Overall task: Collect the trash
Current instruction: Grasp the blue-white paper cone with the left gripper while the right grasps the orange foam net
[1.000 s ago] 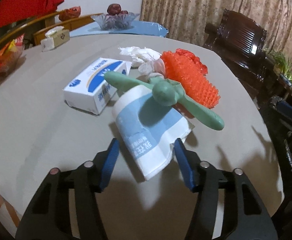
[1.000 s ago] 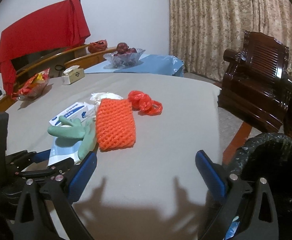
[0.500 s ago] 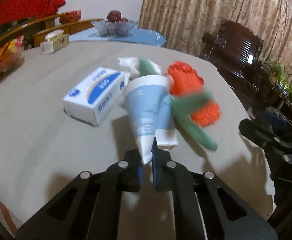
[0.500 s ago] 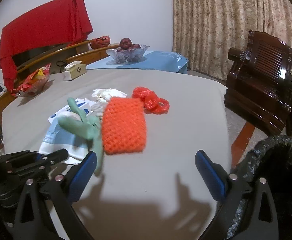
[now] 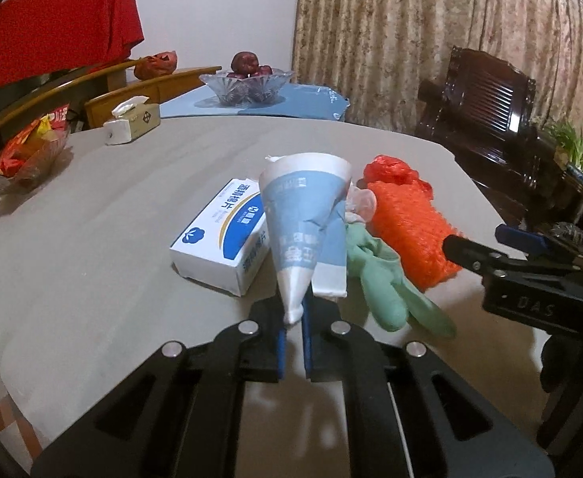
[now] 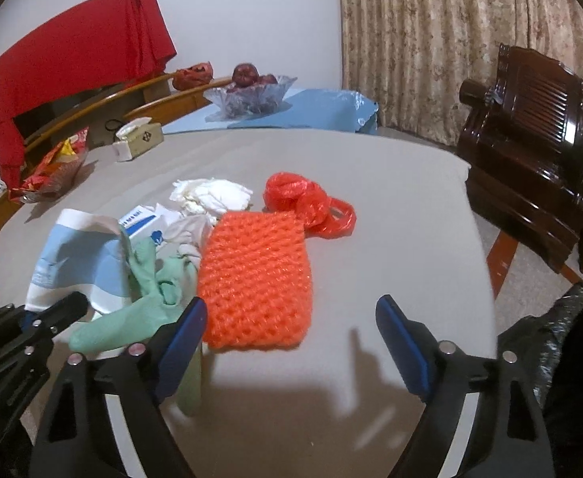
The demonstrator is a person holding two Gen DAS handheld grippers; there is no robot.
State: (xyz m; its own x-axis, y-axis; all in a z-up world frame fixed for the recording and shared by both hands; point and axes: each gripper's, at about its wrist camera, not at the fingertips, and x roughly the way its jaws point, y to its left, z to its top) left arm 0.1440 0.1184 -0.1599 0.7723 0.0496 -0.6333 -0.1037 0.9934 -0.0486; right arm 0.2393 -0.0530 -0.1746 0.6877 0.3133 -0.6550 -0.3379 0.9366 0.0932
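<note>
My left gripper is shut on the corner of a blue and white paper wrapper, held lifted above the table; the wrapper also shows in the right wrist view. A green rubber glove lies just right of it, also in the right wrist view. An orange foam net lies ahead of my right gripper, which is open and empty. A red plastic bag and crumpled white tissue lie behind the net. A black trash bag is at the right.
A blue and white box sits left of the wrapper. A tissue box, a snack bowl and a glass fruit bowl stand at the far side. A dark wooden chair stands beyond the table's right edge.
My left gripper shut on the wrapper and lifted it; the green glove slid off it to the right. My right gripper moved closer to the orange net, still open.
</note>
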